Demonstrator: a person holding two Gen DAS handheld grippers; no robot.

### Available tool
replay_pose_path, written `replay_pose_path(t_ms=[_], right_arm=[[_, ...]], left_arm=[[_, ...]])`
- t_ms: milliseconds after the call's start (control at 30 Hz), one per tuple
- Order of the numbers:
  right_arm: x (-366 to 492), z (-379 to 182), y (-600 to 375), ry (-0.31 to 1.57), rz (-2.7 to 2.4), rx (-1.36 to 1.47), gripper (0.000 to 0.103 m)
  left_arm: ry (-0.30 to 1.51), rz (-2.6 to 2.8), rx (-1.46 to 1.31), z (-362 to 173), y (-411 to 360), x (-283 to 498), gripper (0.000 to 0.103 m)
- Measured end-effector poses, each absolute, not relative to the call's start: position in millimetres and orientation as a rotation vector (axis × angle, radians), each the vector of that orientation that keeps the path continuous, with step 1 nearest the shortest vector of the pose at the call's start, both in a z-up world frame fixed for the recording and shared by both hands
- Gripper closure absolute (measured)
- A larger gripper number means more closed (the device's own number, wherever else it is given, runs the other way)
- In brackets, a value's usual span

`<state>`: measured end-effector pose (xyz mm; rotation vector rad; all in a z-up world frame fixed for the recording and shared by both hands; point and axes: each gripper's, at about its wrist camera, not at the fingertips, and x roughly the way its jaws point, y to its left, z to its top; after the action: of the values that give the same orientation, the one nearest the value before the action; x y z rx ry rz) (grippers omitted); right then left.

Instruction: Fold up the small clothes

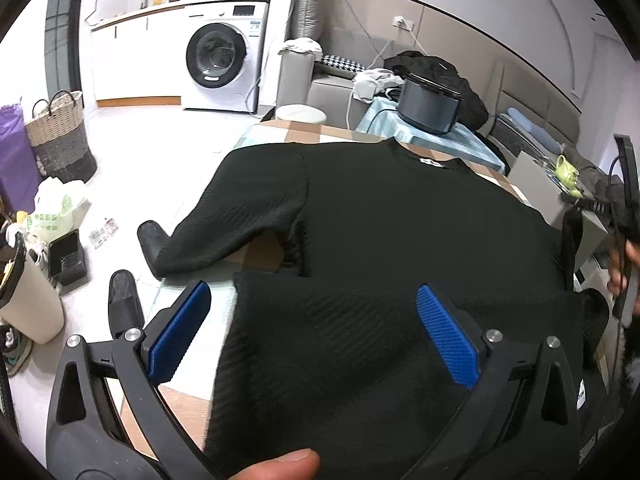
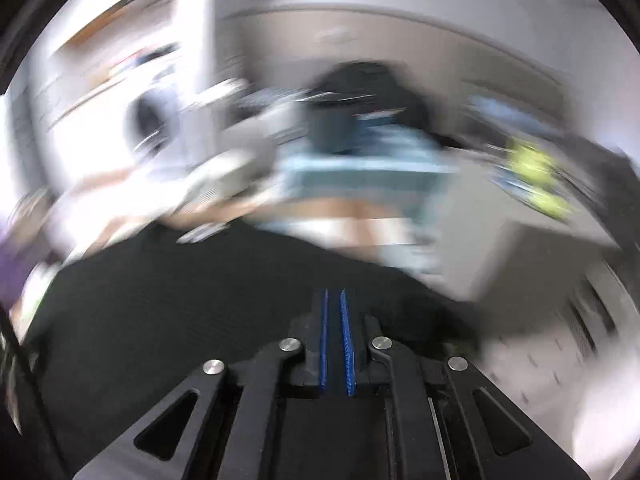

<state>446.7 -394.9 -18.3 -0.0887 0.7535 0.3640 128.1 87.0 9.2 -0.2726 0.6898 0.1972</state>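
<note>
A black knit sweater (image 1: 400,220) lies spread flat on the checked table (image 1: 256,254), collar at the far side and one sleeve angled off toward the left edge. My left gripper (image 1: 312,292) hovers open over the near hem, its blue pads (image 1: 180,332) wide apart, with cloth below them and none pinched. A thumb shows at the bottom edge. The right wrist view is badly blurred. My right gripper (image 2: 334,292) has its blue pads nearly together above the sweater (image 2: 160,300), with dark cloth in the slit. At the right edge of the left wrist view, black cloth rises toward a hand (image 1: 622,268).
Beyond the table stand a grey lidded pot (image 1: 428,104) on a blue cloth, a sofa piled with clothes and a washing machine (image 1: 220,56). On the floor to the left are a woven basket (image 1: 60,136), slippers (image 1: 124,300), bags and a white bin (image 1: 28,300).
</note>
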Motion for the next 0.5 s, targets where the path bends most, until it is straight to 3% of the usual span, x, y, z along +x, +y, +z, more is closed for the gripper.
replay_pose_path(t_ms=[267, 367, 433, 500], right_arm=[[413, -62, -368, 0.89, 0.558, -0.129, 0.1], [405, -57, -408, 0.88, 0.45, -0.051, 0.078], [396, -48, -438, 0.862, 0.336, 0.028, 0.052], [396, -47, -482, 0.875, 0.211, 0.175, 0.049]], left_arm=[[0.702, 0.23, -0.257, 7, 94, 120, 0.001], [0.694, 0.228, -0.255, 7, 94, 117, 0.001], [0.697, 0.225, -0.26, 5, 94, 118, 0.001], [0.701, 0.215, -0.264, 4, 92, 121, 0.001]])
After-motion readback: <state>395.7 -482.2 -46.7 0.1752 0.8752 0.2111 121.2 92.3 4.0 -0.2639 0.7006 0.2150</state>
